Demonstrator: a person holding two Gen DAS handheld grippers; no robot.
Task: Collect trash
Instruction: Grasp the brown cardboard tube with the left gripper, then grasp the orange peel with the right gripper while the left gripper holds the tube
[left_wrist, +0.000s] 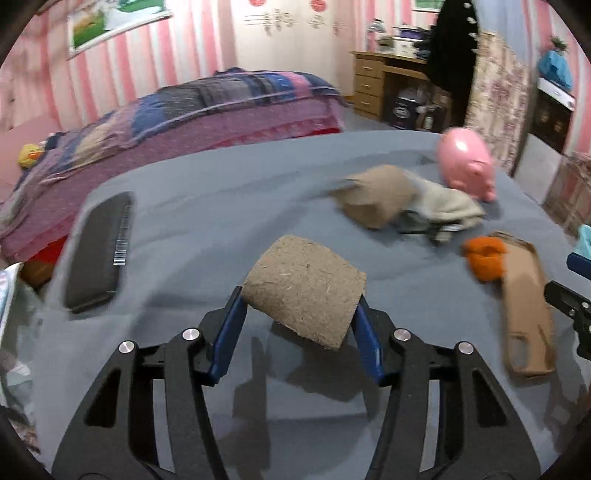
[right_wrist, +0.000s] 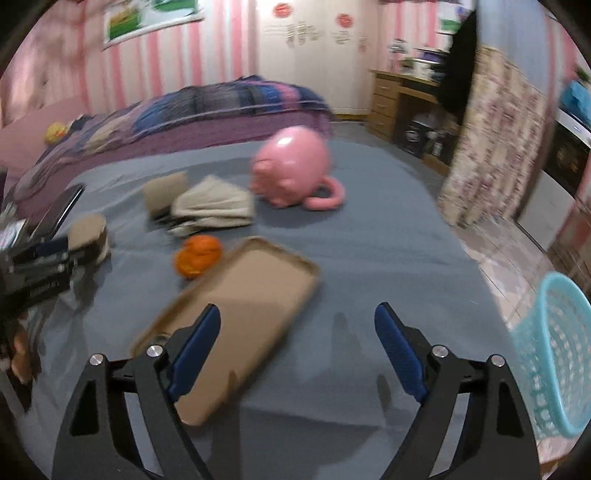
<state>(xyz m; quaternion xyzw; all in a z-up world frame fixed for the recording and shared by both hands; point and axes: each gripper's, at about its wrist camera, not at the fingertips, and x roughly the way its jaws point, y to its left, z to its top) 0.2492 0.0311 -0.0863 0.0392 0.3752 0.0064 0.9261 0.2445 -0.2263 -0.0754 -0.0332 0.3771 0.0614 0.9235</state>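
A brown fibre cardboard roll (left_wrist: 306, 288) sits crosswise between the blue pads of my left gripper (left_wrist: 300, 297), which is shut on its two ends; its shadow falls on the grey cloth-covered table (left_wrist: 207, 221) below. The right wrist view shows the same roll (right_wrist: 90, 236) at far left. My right gripper (right_wrist: 297, 321) is open with nothing between its pads, its left finger over a flat brown cardboard tray (right_wrist: 243, 295). A crumpled orange scrap (right_wrist: 197, 256) lies just beyond the tray. A second cardboard roll (left_wrist: 373, 195) and a crumpled grey wad (left_wrist: 443, 203) lie farther back.
A pink piggy bank (right_wrist: 291, 170) stands at the table's far side. A black flat device (left_wrist: 99, 251) lies at the left. A teal plastic basket (right_wrist: 557, 354) stands on the floor off the table's right edge. A bed (left_wrist: 184, 118) is behind.
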